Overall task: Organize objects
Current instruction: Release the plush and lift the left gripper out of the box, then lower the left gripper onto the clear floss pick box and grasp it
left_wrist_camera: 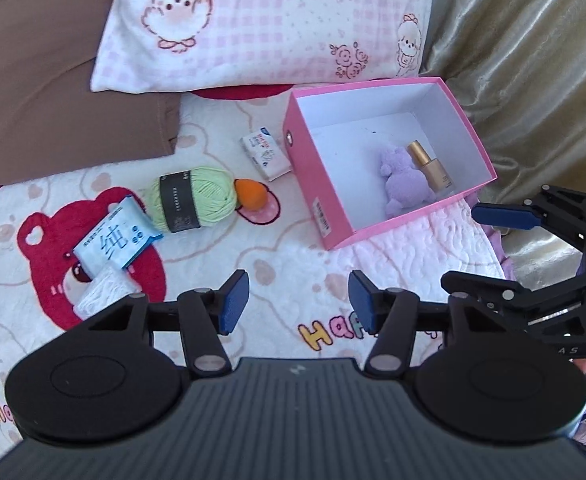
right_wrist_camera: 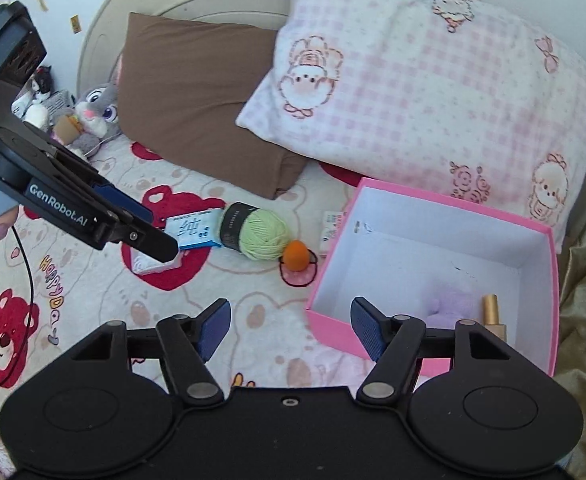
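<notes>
Bed with loose items, pink box half filled, both tools empty above it.
Bed blanket (left_wrist_camera: 221, 240); pink box (left_wrist_camera: 317, 184) near the checked pillow (left_wrist_camera: 269, 24), holding purple plush (left_wrist_camera: 405, 180) and gold-capped bottle (left_wrist_camera: 429, 164). On blanket beside box: green yarn (left_wrist_camera: 193, 198) touching orange egg-shaped sponge (left_wrist_camera: 251, 194), blue tissue pack (left_wrist_camera: 115, 244), small white packet (left_wrist_camera: 265, 154). Left tool (left_wrist_camera: 299, 304) and right tool (right_wrist_camera: 291, 328) part open, nothing between pads.

Both wrist views look steeply down over the patterned plush bed blanket (left_wrist_camera: 277, 240); each catches the open pink cardboard box (left_wrist_camera: 317, 184) and green yarn ball (right_wrist_camera: 263, 232).
</notes>
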A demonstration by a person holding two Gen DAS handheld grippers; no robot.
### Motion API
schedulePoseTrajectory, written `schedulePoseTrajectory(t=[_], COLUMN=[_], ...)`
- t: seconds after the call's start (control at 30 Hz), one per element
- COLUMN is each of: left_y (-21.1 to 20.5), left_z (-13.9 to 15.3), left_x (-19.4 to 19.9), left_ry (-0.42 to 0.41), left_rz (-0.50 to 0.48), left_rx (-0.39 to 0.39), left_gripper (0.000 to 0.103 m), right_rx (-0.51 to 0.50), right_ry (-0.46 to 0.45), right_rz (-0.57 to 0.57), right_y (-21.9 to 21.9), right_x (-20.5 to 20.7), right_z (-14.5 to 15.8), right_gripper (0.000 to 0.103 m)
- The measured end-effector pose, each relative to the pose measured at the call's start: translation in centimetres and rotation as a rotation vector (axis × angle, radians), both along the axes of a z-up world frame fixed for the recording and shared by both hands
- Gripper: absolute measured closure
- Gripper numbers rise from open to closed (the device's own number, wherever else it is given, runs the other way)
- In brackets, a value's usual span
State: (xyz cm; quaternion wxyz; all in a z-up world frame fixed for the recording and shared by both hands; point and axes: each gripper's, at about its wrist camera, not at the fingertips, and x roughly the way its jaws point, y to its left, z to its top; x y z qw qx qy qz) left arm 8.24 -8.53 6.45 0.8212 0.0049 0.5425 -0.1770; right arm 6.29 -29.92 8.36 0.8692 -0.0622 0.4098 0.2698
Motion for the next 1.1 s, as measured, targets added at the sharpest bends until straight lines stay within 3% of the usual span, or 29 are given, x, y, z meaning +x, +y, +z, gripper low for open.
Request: schedulePoseTrajectory(t=[0.17,0.33,0.73,1.1], left_y=[3.9,7.3,14.2,20.4], left_z=[1.4,0.9,-4.8,-11.1], left_x=[-1.7,-2.4,-2.8,-1.8], left_ry=[-0.030,-0.062,-0.053,-0.099], left_rz=[0.051,0.107,0.203,0.266], left_rx=[0.017,-0.010,-0.080,-0.152], left_gripper=[0.046,0.041,0.040,0.040], right_rx=[0.032,0.054,0.030,-0.030], right_ry=[-0.031,-0.038,-0.052,-0.215], right_rz=[0.090,0.156,0.301,0.344], right_y=[3.5,7.3,15.9,23.2], right_x=[-1.0,-1.1,-0.8,-0.1], right_z=[0.7,-0.3,-4.1,-9.7], right_gripper=[0.030,0.023,0.021,0.021])
